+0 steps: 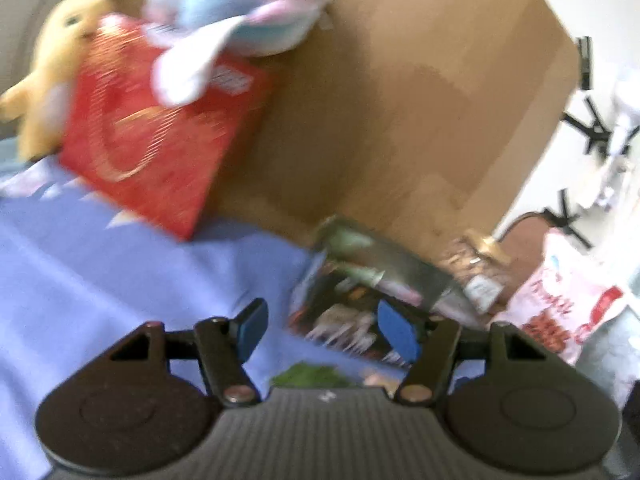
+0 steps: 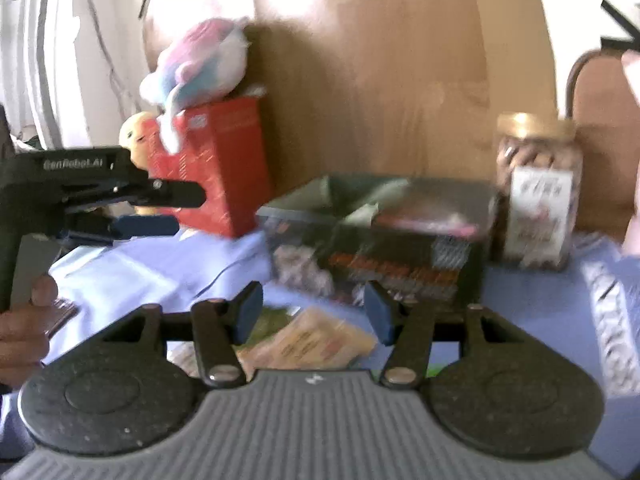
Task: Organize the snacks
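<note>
An open dark snack box (image 2: 380, 236) lies on the blue cloth (image 2: 160, 268) against a cardboard wall, with packets inside; it shows in the left wrist view as the dark box (image 1: 360, 300). A clear jar (image 2: 536, 192) with a gold lid stands to its right. A tan snack packet (image 2: 312, 340) and a green one (image 1: 308, 376) lie near the fingers. My right gripper (image 2: 314, 312) is open above the tan packet, holding nothing. My left gripper (image 1: 324, 326) is open and empty in front of the box; it also appears at the left as the left gripper (image 2: 160, 208).
A red box (image 1: 156, 140) leans on the big cardboard box (image 1: 400, 100), with a pink-blue plush (image 1: 232, 12) on top and a yellow plush (image 1: 52, 68) beside it. A white-red bag (image 1: 560, 304) lies right of the jar. A person's hand (image 2: 24, 328) grips the left handle.
</note>
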`<state>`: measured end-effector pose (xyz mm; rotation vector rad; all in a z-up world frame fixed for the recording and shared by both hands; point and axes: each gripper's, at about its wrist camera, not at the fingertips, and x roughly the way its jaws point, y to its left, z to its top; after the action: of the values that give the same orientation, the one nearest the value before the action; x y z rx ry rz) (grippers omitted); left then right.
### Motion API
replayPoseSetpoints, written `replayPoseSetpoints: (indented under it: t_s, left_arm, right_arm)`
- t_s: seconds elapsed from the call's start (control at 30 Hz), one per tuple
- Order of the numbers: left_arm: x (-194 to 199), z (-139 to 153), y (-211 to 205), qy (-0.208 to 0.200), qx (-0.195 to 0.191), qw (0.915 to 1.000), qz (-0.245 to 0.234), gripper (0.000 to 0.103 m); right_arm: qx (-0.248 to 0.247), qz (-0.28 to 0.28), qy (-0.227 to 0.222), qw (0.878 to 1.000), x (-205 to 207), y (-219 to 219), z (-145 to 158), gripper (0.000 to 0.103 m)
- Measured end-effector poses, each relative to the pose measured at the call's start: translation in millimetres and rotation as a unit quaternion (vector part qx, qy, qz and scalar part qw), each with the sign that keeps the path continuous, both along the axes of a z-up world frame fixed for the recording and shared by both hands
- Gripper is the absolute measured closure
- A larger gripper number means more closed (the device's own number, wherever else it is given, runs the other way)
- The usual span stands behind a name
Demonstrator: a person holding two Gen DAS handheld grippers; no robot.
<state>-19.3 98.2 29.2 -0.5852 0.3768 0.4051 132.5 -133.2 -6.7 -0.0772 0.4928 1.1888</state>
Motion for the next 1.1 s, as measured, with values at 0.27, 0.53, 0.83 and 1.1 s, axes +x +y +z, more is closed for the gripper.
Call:
replayPoseSetpoints:
  t_s: [0.27, 0.53, 0.83, 1.1]
  left_arm:
    - [3, -39, 6, 0.034, -0.017, 0.9993, 0.004, 0.041]
    - [-8, -36, 8, 0.006, -0.026, 0.9996, 0.010, 0.039]
    - [-19, -27, 6, -0.007, 0.002, 0.9992, 0.040, 0.039]
    - [-20, -26, 7, -0.007, 0.004, 0.9992, 0.039, 0.037]
  right_arm:
    - [-0.019, 0.021, -0.025, 0.999, -36, 13, -2, 0.044]
    - [-0.057, 0.044, -0.084, 0.994, -54, 40, -4, 0.044]
    - [-0.122, 0.058, -0.136, 0.981, -56, 80, -15, 0.046]
    - [-0.127, 0.042, -0.144, 0.980, -53, 80, -17, 0.100]
